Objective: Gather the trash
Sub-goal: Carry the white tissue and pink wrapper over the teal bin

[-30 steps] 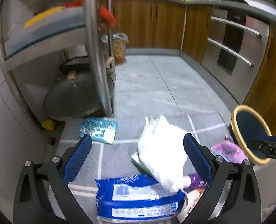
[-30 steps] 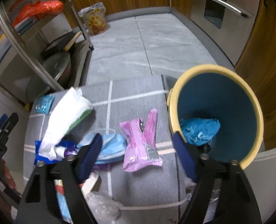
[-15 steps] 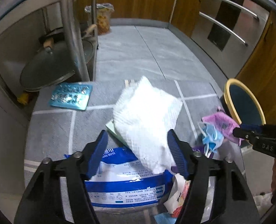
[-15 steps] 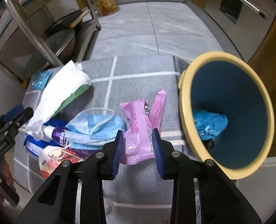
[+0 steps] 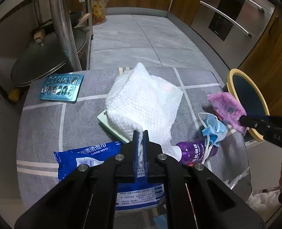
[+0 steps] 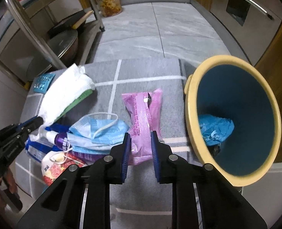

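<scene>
A white paper towel (image 5: 144,103) lies crumpled on the grey mat (image 5: 43,126), and my left gripper (image 5: 140,133) is shut on its near edge. The right wrist view shows that same towel (image 6: 64,93) with the left gripper (image 6: 39,122) at its end. My right gripper (image 6: 140,137) has a pink wrapper (image 6: 143,114) between its blue pads; the jaws are closing and both pads press on it. The wrapper (image 5: 226,106) hangs slightly blurred beside the yellow-rimmed blue bin (image 6: 234,61), which holds a crumpled blue scrap (image 6: 215,127).
On the mat lie a blue face mask (image 6: 101,129), a purple bottle (image 5: 194,150), a blue wipes pack (image 5: 87,156), a blister pack (image 5: 61,89) and a red-and-white packet (image 6: 55,168). A metal rack (image 5: 64,28) with pans stands at the left.
My left gripper has sunk toward the mat and closed from wide open onto the towel's edge. My right gripper has closed in on the pink wrapper.
</scene>
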A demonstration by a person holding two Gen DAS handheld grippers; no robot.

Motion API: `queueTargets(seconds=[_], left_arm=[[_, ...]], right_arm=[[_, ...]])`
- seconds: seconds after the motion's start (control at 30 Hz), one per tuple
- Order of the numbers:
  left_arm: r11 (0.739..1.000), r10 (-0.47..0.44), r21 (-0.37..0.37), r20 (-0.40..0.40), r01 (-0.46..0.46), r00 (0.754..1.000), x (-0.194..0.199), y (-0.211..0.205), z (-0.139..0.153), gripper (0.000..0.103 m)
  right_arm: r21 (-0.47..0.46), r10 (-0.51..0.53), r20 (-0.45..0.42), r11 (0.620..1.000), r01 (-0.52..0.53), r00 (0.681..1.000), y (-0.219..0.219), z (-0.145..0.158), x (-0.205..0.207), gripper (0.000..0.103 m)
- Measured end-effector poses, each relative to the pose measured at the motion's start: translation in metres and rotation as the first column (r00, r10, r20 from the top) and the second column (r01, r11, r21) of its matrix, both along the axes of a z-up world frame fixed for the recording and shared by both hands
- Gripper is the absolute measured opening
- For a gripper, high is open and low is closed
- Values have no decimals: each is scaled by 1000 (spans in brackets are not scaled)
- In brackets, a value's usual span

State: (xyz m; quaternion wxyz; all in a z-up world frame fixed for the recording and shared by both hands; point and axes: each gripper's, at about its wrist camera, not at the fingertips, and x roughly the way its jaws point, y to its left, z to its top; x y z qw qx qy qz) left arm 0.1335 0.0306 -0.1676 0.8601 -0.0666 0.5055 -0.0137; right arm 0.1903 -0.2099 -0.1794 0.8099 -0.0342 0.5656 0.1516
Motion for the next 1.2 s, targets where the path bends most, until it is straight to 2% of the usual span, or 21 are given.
queueTargets(seconds=[0.07, 0.17, 0.47, 0.67, 0.93, 1.1, 1.2], left_arm=[[1000, 10, -12, 0, -10, 1000, -1, 2, 0, 4], [1000, -2, 18, 41, 1, 999, -3, -2, 10, 3], [996, -57, 86, 212, 40, 976, -5, -21, 66, 3], [994, -80, 99, 315, 51, 946, -5, -35, 104, 3], [996, -87, 61, 448, 66, 890, 1, -55, 156, 3], [988, -156, 85, 502, 131, 851, 8, -86, 171, 3], [981, -189, 71, 522, 178, 832, 10, -101, 172, 3]], right_arm=[[5, -5, 6, 1000, 5, 1000, -1, 3, 0, 23], [11, -11, 26, 1000, 11, 1000, -3, 10, 0, 22], [48, -34, 96, 998, 29, 995, -15, 37, 6, 22], [107, -79, 122, 992, 66, 989, -35, 56, 9, 22], [190, -138, 175, 976, 104, 975, -60, 87, 16, 22], [216, -209, 174, 962, 169, 962, -87, 90, 33, 22], [215, -245, 172, 955, 206, 954, -101, 88, 41, 22]])
